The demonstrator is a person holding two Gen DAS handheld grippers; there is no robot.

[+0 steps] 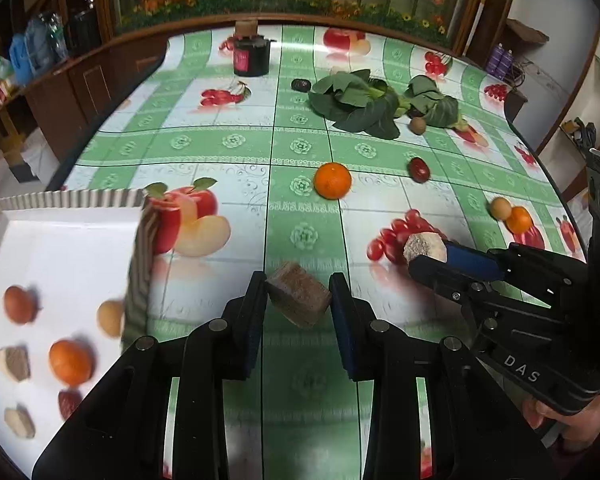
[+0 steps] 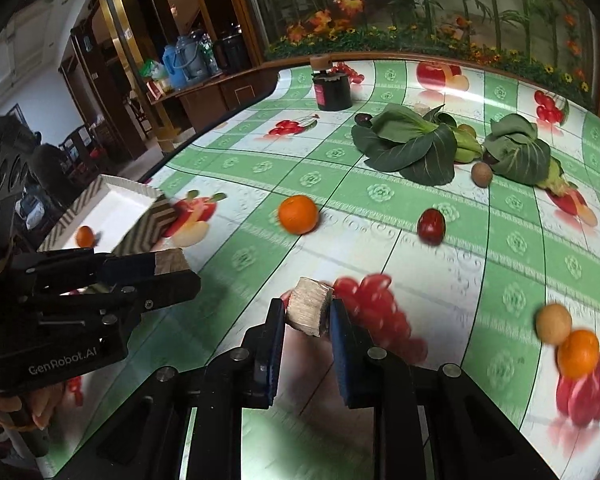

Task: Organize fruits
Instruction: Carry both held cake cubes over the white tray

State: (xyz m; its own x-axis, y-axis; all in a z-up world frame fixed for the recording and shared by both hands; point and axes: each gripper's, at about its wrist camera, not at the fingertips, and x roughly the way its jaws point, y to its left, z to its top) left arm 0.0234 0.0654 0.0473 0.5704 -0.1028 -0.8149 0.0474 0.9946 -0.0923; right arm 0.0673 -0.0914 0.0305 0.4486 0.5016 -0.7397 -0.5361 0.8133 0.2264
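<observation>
My left gripper (image 1: 299, 300) is shut on a brown block-shaped chunk (image 1: 299, 299), held above the tablecloth just right of the white tray (image 1: 60, 248). The tray holds several pieces, among them an orange (image 1: 70, 361) and a brown fruit (image 1: 18, 304). My right gripper (image 2: 309, 312) is shut on a pale chunk (image 2: 309, 311); it also shows in the left wrist view (image 1: 424, 246). My left gripper also appears in the right wrist view (image 2: 172, 268). Loose on the table are an orange (image 1: 332, 180), a red date (image 1: 419, 168), and a tan fruit (image 1: 500, 208) touching a small orange (image 1: 519, 220).
Two leafy greens (image 1: 356, 100) lie at the far middle with a kiwi (image 1: 417, 125) beside them. A dark jar (image 1: 251, 54) stands at the back. A dark round fruit (image 1: 300, 85) lies near the greens. The table edge curves off at left and right.
</observation>
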